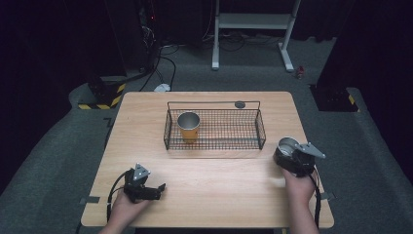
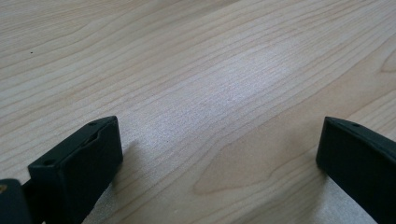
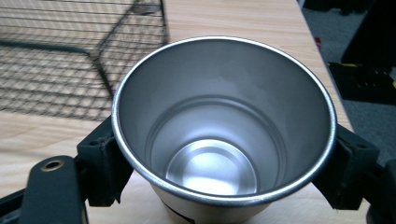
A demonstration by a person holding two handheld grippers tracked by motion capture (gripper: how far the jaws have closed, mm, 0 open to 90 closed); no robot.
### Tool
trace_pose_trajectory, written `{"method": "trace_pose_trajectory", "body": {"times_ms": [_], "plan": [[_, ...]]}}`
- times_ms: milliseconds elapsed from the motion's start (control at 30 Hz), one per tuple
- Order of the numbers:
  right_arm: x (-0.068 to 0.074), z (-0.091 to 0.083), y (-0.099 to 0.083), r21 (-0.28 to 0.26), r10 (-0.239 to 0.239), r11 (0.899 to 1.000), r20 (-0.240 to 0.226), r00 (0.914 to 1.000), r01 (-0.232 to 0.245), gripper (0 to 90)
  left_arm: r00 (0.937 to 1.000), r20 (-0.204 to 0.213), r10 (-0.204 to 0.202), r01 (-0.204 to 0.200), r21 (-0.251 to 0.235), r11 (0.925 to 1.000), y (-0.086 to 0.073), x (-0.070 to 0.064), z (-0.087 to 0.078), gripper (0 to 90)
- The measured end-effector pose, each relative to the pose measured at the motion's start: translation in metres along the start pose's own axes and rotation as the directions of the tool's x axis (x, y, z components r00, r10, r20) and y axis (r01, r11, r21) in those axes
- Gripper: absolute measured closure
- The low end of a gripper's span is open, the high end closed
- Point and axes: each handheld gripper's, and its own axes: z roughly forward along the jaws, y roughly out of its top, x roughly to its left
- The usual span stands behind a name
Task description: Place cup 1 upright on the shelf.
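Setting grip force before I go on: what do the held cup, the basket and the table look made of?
Cup: looks like bare steel, with a brushed, mirror-like inside and a rolled rim; likely hard and slick.
Basket: thin black wire mesh, probably coated metal.
Table: pale wood grain, matte; solid or laminate, I cannot tell.
The right gripper has its jaws on both sides of the cup.

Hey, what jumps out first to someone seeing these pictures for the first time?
The shiny steel cup clamped between the jaws of the right tool, near the table's right edge, draws the eye first. Next comes the black wire basket in the middle of the wooden table, with an orange cup standing upright in its left end. The left tool sits open and empty over bare wood at front left.
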Motion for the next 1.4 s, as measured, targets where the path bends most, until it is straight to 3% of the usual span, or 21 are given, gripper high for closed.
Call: {"method": "trace_pose_trajectory", "body": {"times_ms": [167,533,967,1400], "plan": [[0.014,-0.011,-0.009,-0.007,-0.031,1.0,-0.033,0.999,0.03,18.3,1.0,-0.001,0.0,0.0,-0.002,1.0,0.0,0.0,0.0,0.8],[0.041,-0.026,-0.009,-0.052,-0.074,0.996,-0.087,0.9935,0.07,18.4,0.9999,-0.007,0.009,-0.009,0.0,1.0,0.0,0.0,-0.001,0.9],[0.057,-0.028,-0.011,-0.064,-0.094,0.994,-0.11,0.9895,0.088,18.4,1.0,-0.005,0.004,-0.004,-0.001,1.0,-0.001,0.0,-0.001,0.9],[0.076,-0.037,0.001,-0.096,-0.126,0.989,-0.141,0.982,0.113,18.4,1.0,-0.005,-0.001,0.001,-0.004,1.0,-0.001,0.0,0.0,0.9]]}}
